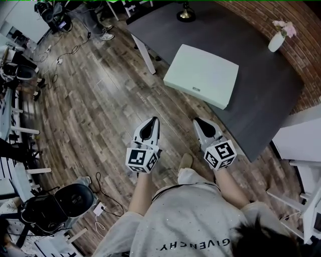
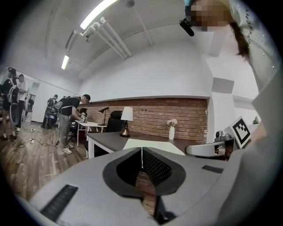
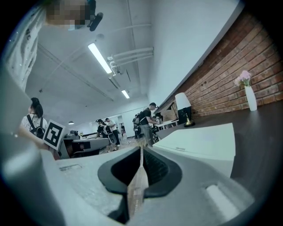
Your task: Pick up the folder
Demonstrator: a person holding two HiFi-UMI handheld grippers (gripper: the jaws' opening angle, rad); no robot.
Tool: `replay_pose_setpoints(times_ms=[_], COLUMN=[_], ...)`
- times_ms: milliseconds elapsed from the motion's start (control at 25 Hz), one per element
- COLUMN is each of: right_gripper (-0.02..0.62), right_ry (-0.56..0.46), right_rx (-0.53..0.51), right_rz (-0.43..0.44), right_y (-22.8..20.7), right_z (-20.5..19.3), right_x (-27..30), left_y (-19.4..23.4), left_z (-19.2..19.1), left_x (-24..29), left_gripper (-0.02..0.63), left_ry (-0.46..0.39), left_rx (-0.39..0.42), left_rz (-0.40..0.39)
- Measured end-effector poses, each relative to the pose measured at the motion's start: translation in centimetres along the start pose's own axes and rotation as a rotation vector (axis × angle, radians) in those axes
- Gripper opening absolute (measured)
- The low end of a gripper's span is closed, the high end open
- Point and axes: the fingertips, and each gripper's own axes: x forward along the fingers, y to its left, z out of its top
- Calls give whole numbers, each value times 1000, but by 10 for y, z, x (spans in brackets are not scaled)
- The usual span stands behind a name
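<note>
The folder [image 1: 202,75] is a pale green, flat, box-like file lying on the dark desk [image 1: 261,95], with its near corner over the desk's front edge. It also shows in the left gripper view as the folder [image 2: 154,145] and at the right of the right gripper view as the folder [image 3: 203,143]. My left gripper [image 1: 154,119] hangs over the wooden floor, short of the desk, jaws shut with nothing between them. My right gripper [image 1: 196,121] is beside it, closer to the desk's edge, also shut and empty. Both point toward the folder.
A white vase with pink flowers [image 1: 278,37] stands at the desk's far right by the brick wall. A brass lamp base [image 1: 186,13] sits at the desk's back. White furniture [image 1: 301,145] is at the right. Cables and equipment [image 1: 60,201] lie on the floor at left. People stand in the background.
</note>
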Motion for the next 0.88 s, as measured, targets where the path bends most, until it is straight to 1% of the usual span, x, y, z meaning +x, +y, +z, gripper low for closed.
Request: replay_pose_setpoints(times_ms=[280,560,760,880], right_gripper=[15,15,16,17], right_ry=[6,17,25,27], right_rx=[-6,13,52,87], right_rz=[-9,-22,-64,-114], right_y=[-20,-25,-31,-37], right_z=[2,-5,-9,-11], right_x=[30,45,60,73], left_y=[15,26,43,55], left_z=[2,-5,-4,-3], left_x=[38,55,72,88], left_gripper=[3,3,3,3], left_ry=[-13,-10,1,15], left_rx=[-1,-9,-9,-12], left_rz=[-26,-49,-81,-123])
